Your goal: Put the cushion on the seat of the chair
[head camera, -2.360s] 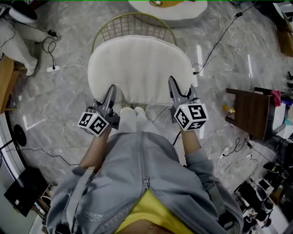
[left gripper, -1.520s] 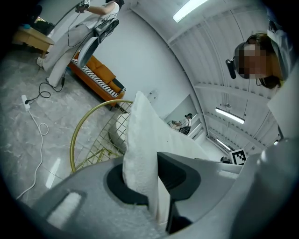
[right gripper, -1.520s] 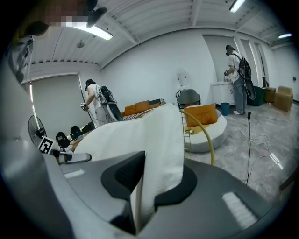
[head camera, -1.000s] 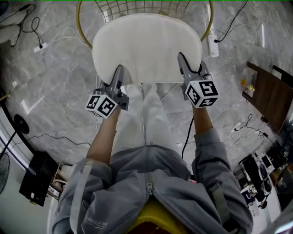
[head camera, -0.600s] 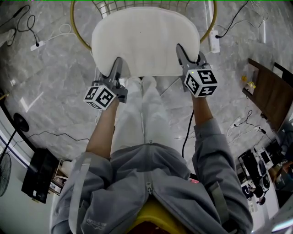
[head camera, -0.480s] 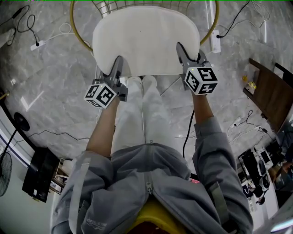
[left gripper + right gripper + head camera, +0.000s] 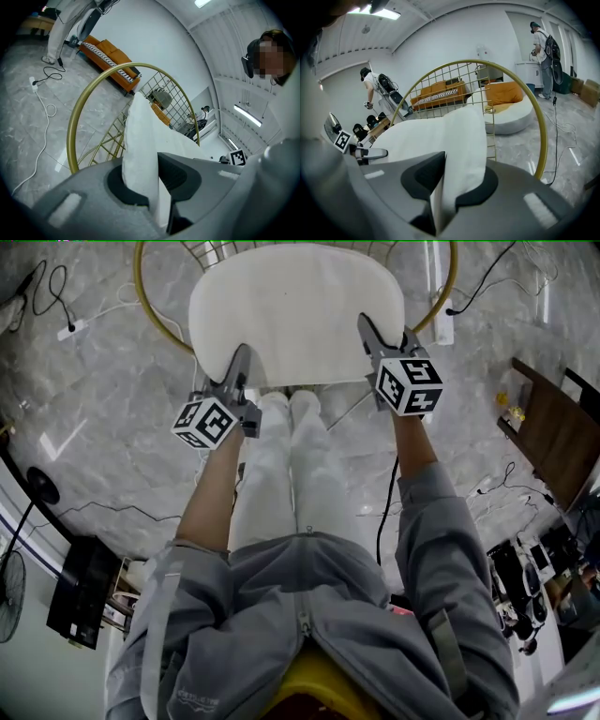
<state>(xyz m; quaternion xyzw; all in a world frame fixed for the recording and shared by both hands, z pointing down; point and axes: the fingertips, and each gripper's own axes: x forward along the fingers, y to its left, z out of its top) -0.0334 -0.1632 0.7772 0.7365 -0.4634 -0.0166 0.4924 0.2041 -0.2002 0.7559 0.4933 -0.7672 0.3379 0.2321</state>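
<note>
A white cushion (image 7: pixel 295 310) hangs flat over the seat of a gold wire chair (image 7: pixel 145 310), held by its two near corners. My left gripper (image 7: pixel 238 367) is shut on the near left corner of the cushion (image 7: pixel 140 154). At the near right corner my right gripper (image 7: pixel 368 337) is shut on the cushion (image 7: pixel 457 154). Both gripper views show the fabric pinched between the grey jaws, with the chair's gold rim (image 7: pixel 77 122) and wire back (image 7: pixel 487 89) behind it. The cushion hides the seat itself.
The person's white-trousered legs (image 7: pixel 286 474) stand just in front of the chair. Cables and a power strip (image 7: pixel 66 332) lie on the marble floor to the left, a dark wooden table (image 7: pixel 553 423) stands at the right. Other people and an orange sofa (image 7: pixel 105 58) are in the room's background.
Both grippers have sunk and moved forward with the cushion, which now lies lower over the chair. The grip on both corners is unchanged.
</note>
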